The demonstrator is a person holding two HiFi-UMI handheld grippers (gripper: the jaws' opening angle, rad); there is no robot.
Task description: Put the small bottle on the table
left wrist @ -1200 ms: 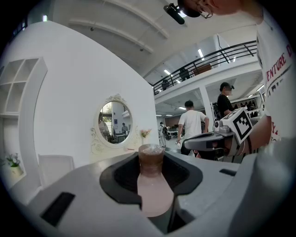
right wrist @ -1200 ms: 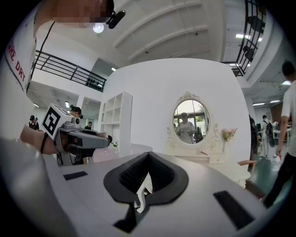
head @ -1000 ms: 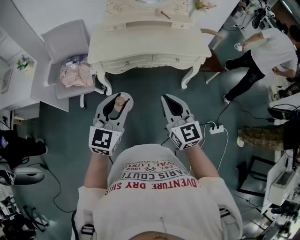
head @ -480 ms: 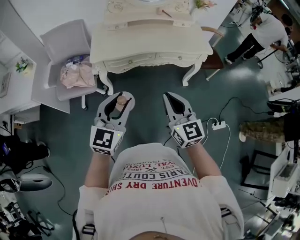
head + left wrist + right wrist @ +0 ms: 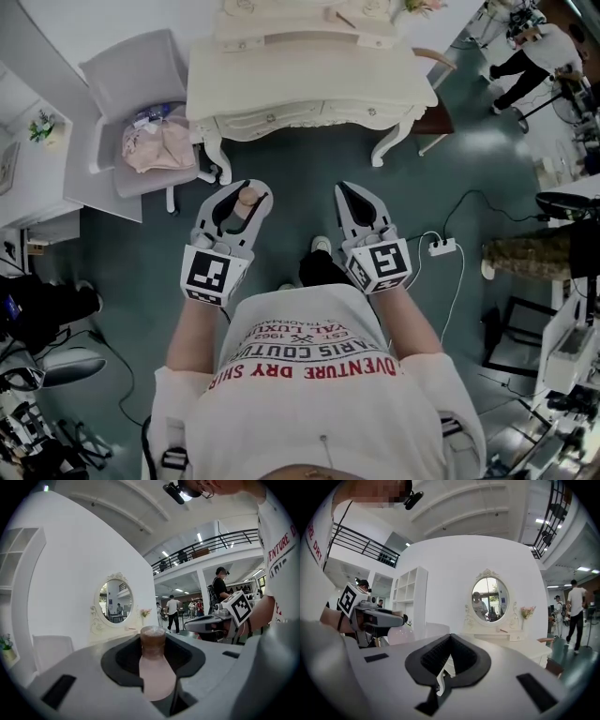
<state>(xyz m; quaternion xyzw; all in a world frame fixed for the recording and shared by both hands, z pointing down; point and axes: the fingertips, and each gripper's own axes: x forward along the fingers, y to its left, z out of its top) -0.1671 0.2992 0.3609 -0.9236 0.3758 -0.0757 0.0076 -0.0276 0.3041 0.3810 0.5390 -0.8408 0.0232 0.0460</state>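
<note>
Seen from above, a person stands facing a cream table (image 5: pixel 309 84), a gripper in each hand. The left gripper (image 5: pixel 246 193) is clamped on a small pink bottle (image 5: pixel 153 672), its brown cap pointing toward the table, held above the floor near the table. Beside it, the right gripper (image 5: pixel 357 195) has its jaws together, empty.

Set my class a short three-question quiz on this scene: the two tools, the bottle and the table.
1. True or false: the right tool holds something.
2. What does the left tool grip? A) a bottle B) a spoon C) a brush
3. Fill in: above the table rises an oval ____.
Key: 1 false, its jaws are together with nothing between them; 2 A; 3 mirror.
</note>
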